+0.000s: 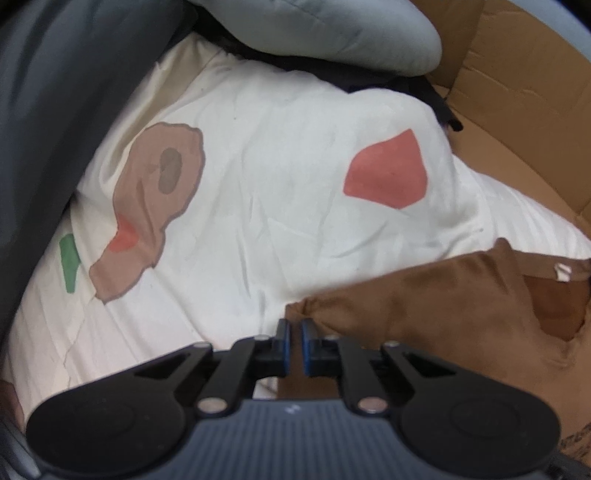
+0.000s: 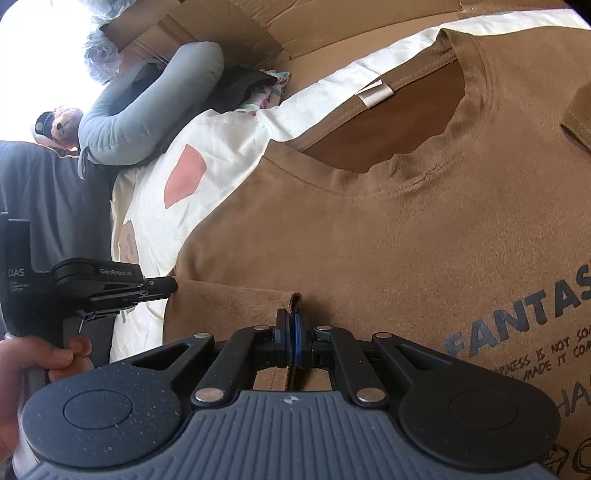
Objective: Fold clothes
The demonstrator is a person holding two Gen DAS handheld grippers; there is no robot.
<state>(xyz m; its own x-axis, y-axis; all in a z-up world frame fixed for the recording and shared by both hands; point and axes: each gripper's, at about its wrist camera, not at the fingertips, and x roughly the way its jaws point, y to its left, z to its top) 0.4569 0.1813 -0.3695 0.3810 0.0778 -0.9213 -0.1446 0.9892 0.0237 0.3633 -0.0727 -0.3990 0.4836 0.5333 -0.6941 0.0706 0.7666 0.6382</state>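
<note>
Lying spread on the white printed sheet point(image 2: 236, 155), the brown T-shirt point(image 2: 388, 236) serves as the landmark for all positions given. Open sheet remains beside the shirt on its sleeve side, running to a dark grey cushion point(image 2: 48, 192); beyond the shirt's collar the sheet ends against brown cardboard point(image 2: 258, 22). A grey bolster pillow point(image 2: 147, 107) curves across the sheet's far corner from the shirt, with a small teddy bear point(image 2: 64, 122) past it.

The shirt lies front up, its long axis running from the collar point(image 2: 388, 122) toward the printed chest lettering point(image 2: 517, 310); a white neck label point(image 2: 375, 94) shows inside the collar. The fabric is plain brown, smooth over the chest, with dark print reading "FANTAS…".

The right gripper point(image 2: 291, 328) has its fingers clamped on a folded edge of the shirt's sleeve, a ridge of cloth standing between them. The left gripper point(image 1: 293, 332), held in a hand point(image 2: 40, 362), meets the sleeve's outer edge; its fingers stand nearly together with a slim gap, and whether cloth is caught there cannot be told.
</note>
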